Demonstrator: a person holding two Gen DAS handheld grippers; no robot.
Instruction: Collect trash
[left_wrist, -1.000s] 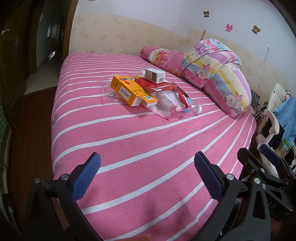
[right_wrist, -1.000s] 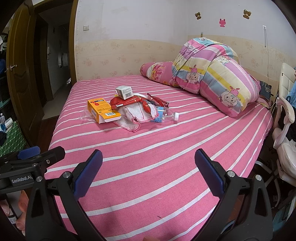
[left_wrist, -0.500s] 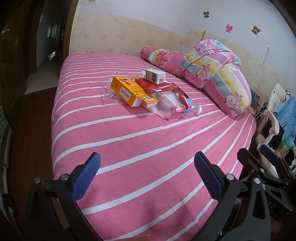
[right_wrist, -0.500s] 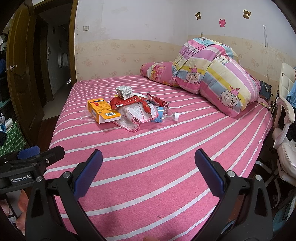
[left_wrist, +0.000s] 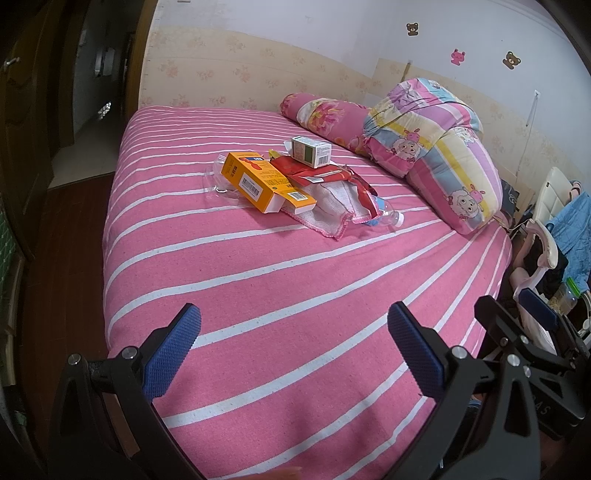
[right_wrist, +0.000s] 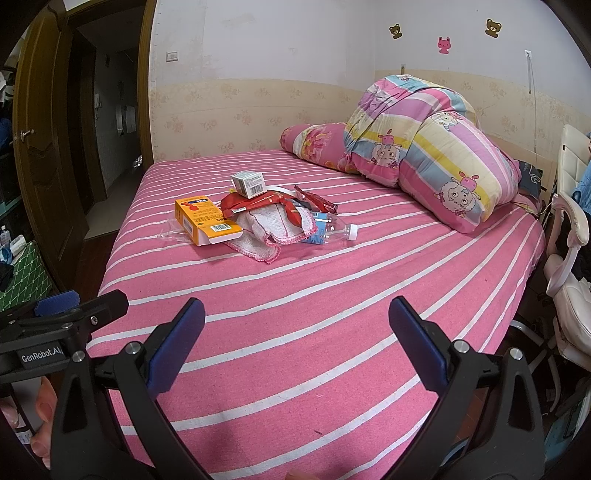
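Trash pile (right_wrist: 255, 218), two boxes, one bottle (right_wrist: 334, 232), on bed (right_wrist: 332, 314)

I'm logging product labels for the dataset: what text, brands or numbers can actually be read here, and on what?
"GenRobot.AI": white lettering on the left gripper's black body, seen in the right wrist view.
Orange box: print and barcodes, too small to read.
Small white and green box: barcode and print, unreadable.
Red wrapper: white label, blurred.
Plastic bottle: blue label, unreadable.
Right gripper body, in the left wrist view: partial lettering, cut off, unreadable.
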